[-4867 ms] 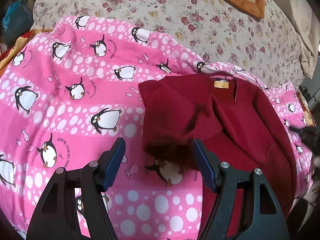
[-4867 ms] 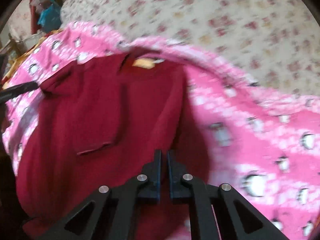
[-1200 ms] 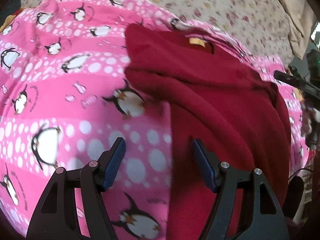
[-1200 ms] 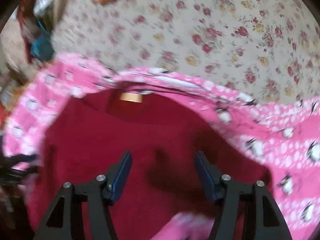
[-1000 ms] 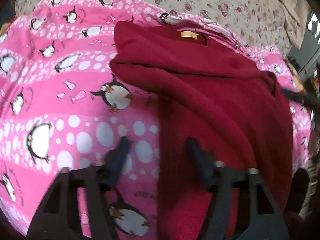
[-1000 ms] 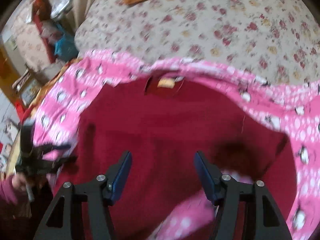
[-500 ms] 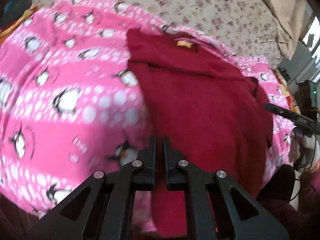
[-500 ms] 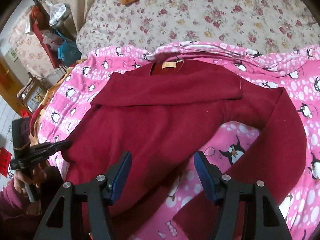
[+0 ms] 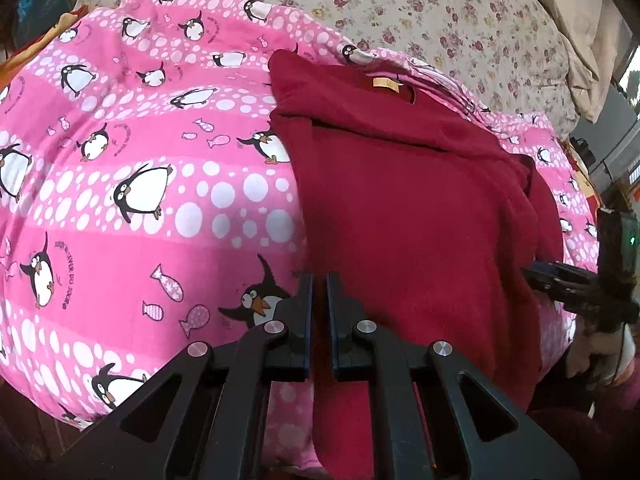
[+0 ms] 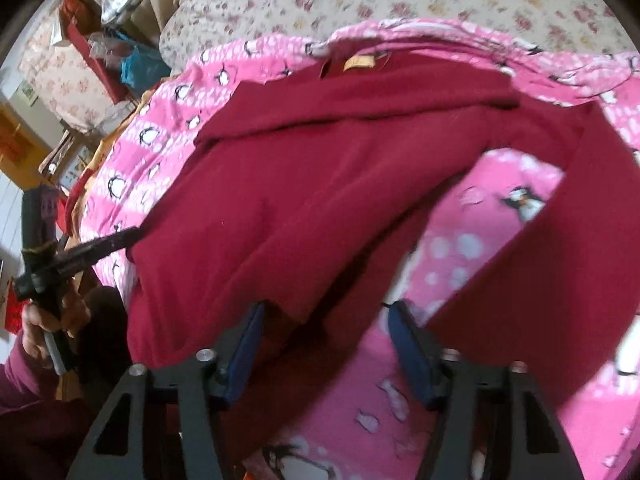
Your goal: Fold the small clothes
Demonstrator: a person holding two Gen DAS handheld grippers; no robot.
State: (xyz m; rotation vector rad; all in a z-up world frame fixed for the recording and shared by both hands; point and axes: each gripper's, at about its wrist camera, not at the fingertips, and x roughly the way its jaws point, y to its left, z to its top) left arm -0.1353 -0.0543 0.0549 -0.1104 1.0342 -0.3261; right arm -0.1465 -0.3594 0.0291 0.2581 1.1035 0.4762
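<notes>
A dark red sweater (image 9: 408,216) lies on a pink penguin blanket (image 9: 140,200), its tan neck label (image 9: 386,84) at the far end and one sleeve folded across the chest. My left gripper (image 9: 319,284) is shut on the sweater's near left hem edge. In the right wrist view the sweater (image 10: 304,184) fills the middle, its other sleeve (image 10: 560,240) curving down the right side. My right gripper (image 10: 326,316) is open, its jaws over the near right hem and touching nothing. The left gripper also shows at the left edge of that view (image 10: 108,242).
A floral bedspread (image 9: 420,12) lies beyond the blanket, with beige cloth (image 9: 580,40) at the right. Red and blue bags and clutter (image 10: 108,48) stand to the left of the bed. The blanket edge drops off close to me (image 9: 80,412).
My left gripper has closed on the sweater's left hem edge. My right gripper, earlier shut, has let go of the sleeve, opened and moved down to the right hem.
</notes>
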